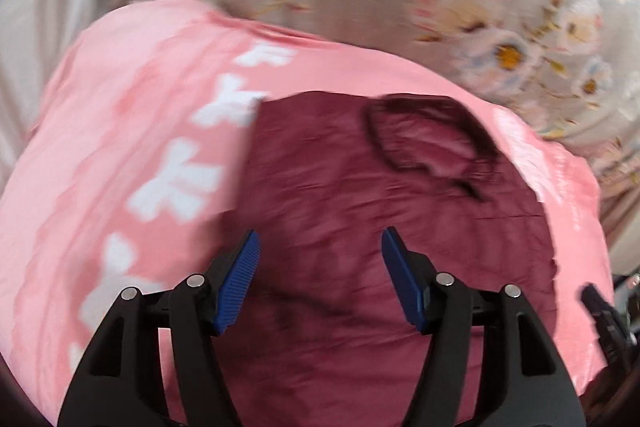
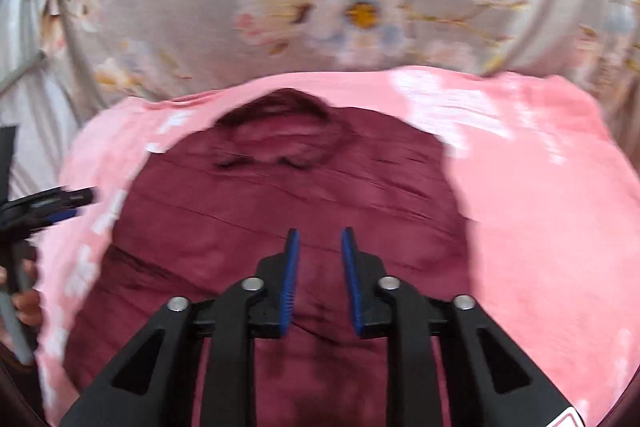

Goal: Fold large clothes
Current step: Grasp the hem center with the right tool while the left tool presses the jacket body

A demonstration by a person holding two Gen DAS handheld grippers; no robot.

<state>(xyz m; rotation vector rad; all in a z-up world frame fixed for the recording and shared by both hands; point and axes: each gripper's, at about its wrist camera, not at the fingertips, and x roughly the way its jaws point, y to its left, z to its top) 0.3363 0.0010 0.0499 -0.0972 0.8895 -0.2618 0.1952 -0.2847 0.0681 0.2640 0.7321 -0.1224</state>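
A maroon shirt [image 1: 380, 227] lies folded on a pink blanket [image 1: 120, 147], its collar [image 1: 424, 139] at the far end. My left gripper [image 1: 320, 247] hovers over the shirt's near part, jaws wide open and empty. In the right wrist view the same shirt [image 2: 280, 207] lies ahead with its collar [image 2: 280, 135] at the far end. My right gripper [image 2: 319, 243] is above the shirt's middle, jaws narrowly open with nothing between them. The left gripper shows at the left edge of the right wrist view [image 2: 48, 205].
The pink blanket [image 2: 540, 207] with white letters covers a bed with a grey floral sheet [image 2: 320, 7]. The floral sheet [image 1: 500, 27] rises behind the blanket. The right gripper's tip shows at the right edge of the left wrist view [image 1: 600, 311]. Both views are blurred by motion.
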